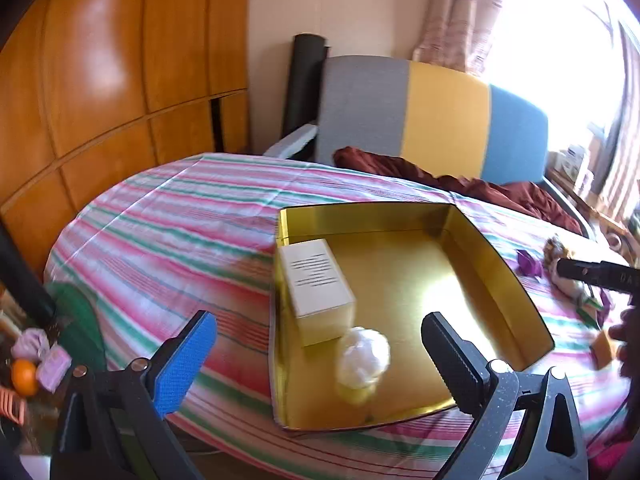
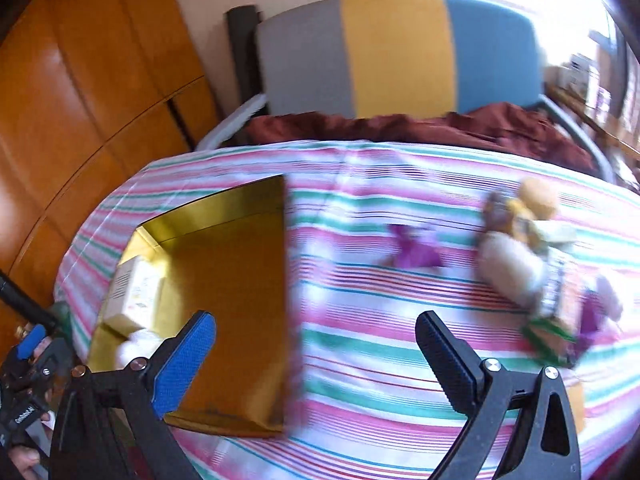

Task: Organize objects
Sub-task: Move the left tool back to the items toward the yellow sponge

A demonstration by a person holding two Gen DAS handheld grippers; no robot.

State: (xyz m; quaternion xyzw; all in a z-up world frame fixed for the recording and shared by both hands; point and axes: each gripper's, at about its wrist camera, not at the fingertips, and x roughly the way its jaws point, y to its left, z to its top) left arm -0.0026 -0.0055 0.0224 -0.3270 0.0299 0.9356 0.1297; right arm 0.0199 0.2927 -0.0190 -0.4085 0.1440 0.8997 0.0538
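Note:
A gold tin tray [image 1: 492,272] [image 2: 224,208] lies on the striped cloth. In it rest a pale cream box [image 1: 316,292] [image 2: 136,292] and a small clear-wrapped white item [image 1: 362,354] [image 2: 138,346]. My left gripper [image 1: 320,332] is open above the tray's near edge, nothing between its fingers. My right gripper [image 2: 316,328] is open too, over bare cloth to the right of the tray, and it is empty. A purple wrapper [image 2: 414,250] [image 1: 528,262] and a blurred heap of small packets and snacks [image 2: 532,264] [image 1: 564,264] lie further right.
A chair with a grey, yellow and blue back [image 1: 436,116] [image 2: 400,52] stands behind the table, with dark red cloth [image 1: 460,180] on its seat. Wooden cabinet doors [image 1: 100,80] fill the left. The right gripper's tip [image 1: 592,274] and a hand reach in from the right.

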